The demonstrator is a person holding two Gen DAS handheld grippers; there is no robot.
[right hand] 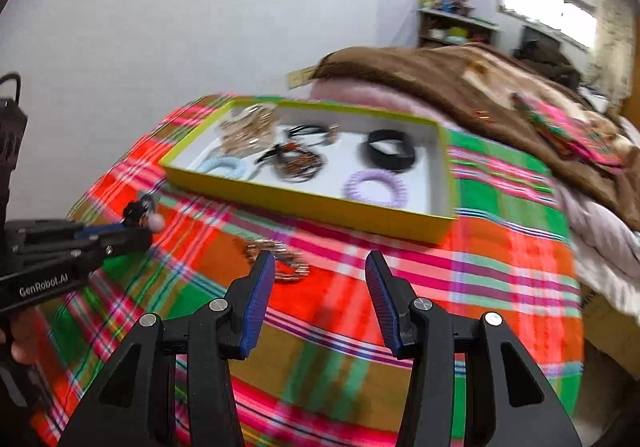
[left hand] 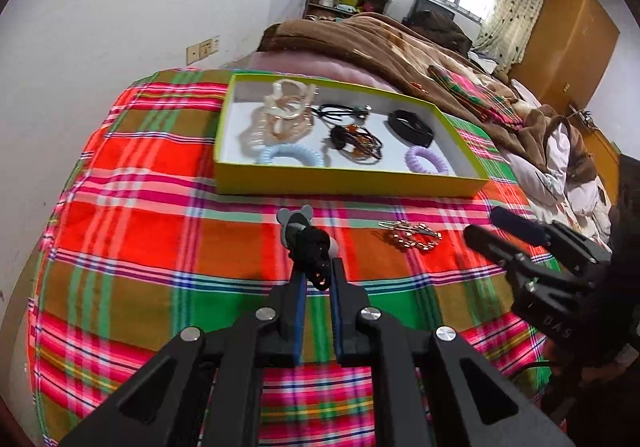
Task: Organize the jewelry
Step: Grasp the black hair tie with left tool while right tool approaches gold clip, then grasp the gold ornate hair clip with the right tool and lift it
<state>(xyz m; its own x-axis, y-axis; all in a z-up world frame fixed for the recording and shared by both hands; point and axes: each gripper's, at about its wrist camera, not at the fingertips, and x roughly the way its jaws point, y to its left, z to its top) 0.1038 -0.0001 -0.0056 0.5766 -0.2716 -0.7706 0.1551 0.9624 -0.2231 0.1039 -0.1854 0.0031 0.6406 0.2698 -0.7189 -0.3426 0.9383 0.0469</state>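
A plaid cloth [left hand: 160,247] covers the bed and lies mostly bare in front of the yellow-green tray [left hand: 348,183], which sits toward the far side near a brown blanket [left hand: 360,39]. The tray's low walls enclose hair ties and bracelets, including a purple coil tie [right hand: 376,187] near its front wall. The left gripper's [right hand: 140,225] body reads "GenRobot.AI". It is clenched on a black hair tie with a grey charm [left hand: 308,247], lifted above the cloth. The right gripper [right hand: 320,279] hangs half-spread and empty, just beside a gold hair clip [left hand: 412,237] on the cloth.
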